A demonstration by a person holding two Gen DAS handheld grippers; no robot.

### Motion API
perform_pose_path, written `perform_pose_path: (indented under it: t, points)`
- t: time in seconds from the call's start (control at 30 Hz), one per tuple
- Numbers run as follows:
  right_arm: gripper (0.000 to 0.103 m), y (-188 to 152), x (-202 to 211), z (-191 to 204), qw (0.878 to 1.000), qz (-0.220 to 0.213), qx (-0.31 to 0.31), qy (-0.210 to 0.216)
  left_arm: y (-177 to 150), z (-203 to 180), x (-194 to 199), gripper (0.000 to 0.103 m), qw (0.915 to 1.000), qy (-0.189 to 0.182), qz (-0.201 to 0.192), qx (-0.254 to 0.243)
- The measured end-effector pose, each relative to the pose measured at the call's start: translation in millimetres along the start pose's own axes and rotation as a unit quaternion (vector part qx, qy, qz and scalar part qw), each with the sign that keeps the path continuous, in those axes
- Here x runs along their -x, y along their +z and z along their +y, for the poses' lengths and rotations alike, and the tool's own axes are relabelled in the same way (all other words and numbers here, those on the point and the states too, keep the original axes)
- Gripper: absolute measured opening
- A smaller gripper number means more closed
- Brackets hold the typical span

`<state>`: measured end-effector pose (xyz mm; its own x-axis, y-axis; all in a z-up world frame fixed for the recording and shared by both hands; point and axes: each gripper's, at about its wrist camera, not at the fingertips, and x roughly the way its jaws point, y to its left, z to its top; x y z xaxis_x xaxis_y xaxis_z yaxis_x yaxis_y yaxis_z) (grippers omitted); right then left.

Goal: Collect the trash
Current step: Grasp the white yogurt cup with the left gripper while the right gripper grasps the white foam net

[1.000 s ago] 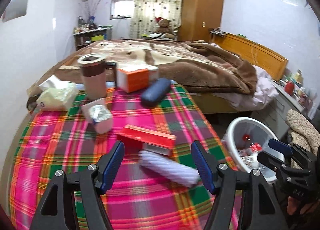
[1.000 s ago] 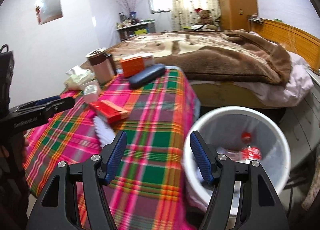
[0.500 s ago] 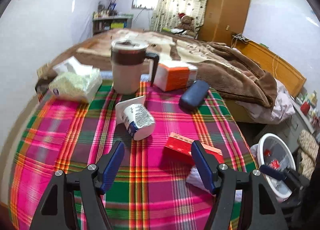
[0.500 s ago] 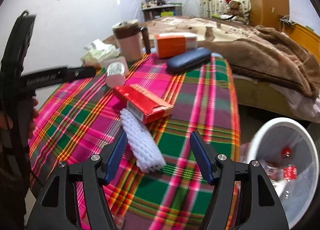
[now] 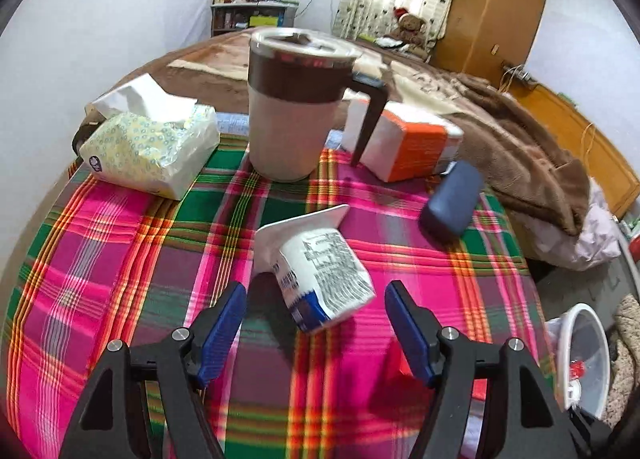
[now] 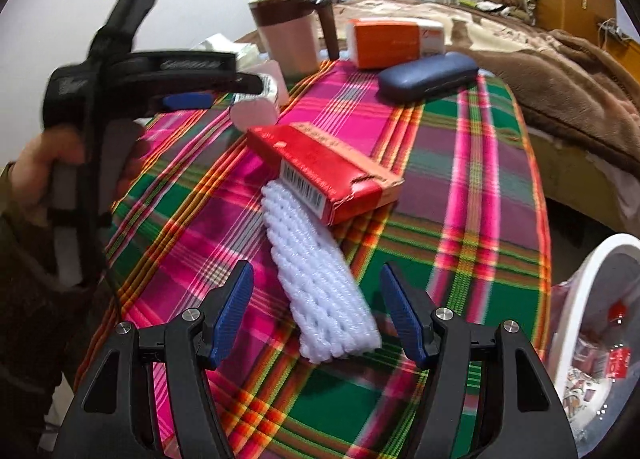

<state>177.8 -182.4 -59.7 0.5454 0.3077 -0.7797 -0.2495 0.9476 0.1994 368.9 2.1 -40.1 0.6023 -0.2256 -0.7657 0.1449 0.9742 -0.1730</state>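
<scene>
A tipped white yogurt cup (image 5: 320, 271) with its lid peeled back lies on the plaid tablecloth (image 5: 120, 243). My left gripper (image 5: 316, 323) is open, its jaws either side of the cup's near end, not touching it. A white foam net sleeve (image 6: 320, 279) lies partly under a torn red carton (image 6: 324, 171). My right gripper (image 6: 316, 311) is open around the sleeve's near end. The left gripper (image 6: 188, 99) also shows in the right wrist view. A white trash bin (image 6: 592, 259) with rubbish stands on the floor to the right; it also shows in the left wrist view (image 5: 576, 359).
A brown-and-cream lidded mug (image 5: 296, 107), a tissue pack (image 5: 148, 147), an orange-and-white box (image 5: 408, 143) and a dark blue glasses case (image 5: 452, 199) sit at the table's far side. A bed with a brown blanket (image 5: 500, 131) lies beyond.
My left gripper has moved forward and left from the red carton to the yogurt cup. My right gripper has swung from the bin over the table to the foam sleeve.
</scene>
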Motion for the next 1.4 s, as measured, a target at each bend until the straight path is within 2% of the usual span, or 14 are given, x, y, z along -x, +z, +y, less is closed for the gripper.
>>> perform_pose_path:
  t: [0.17,0.3,0.6,0.7,0.9,0.97,1.03,1.4]
  points:
    - [0.067,0,-9,0,1.0,0.013,0.011,-0.009,10,0,-20,0.071,0.9999,-0.008,0.012,0.009]
    - [0.067,2,-11,-1,1.0,0.012,0.019,-0.018,15,-1,-34,0.071,0.9998,0.008,0.016,0.003]
    - [0.066,3,-14,1,0.999,0.009,0.028,-0.032,19,0,-57,0.071,0.9994,0.017,0.028,0.007]
    - [0.057,3,-15,1,0.999,0.006,0.03,-0.043,19,2,-60,0.07,0.9993,0.021,0.029,0.008]
    - [0.047,3,-14,0,0.999,0.004,0.027,-0.043,18,3,-59,0.069,0.9994,0.021,0.026,0.007]
    - [0.04,4,-13,-1,0.999,0.003,0.025,-0.042,16,1,-57,0.068,0.9994,0.024,0.025,0.0]
    - [0.029,3,-13,0,0.999,0.003,0.026,-0.043,14,1,-55,0.068,0.9994,0.022,0.025,-0.002]
    - [0.024,-3,1,6,0.999,-0.009,0.025,-0.026,-2,4,-20,0.068,0.9995,0.03,0.009,-0.004]
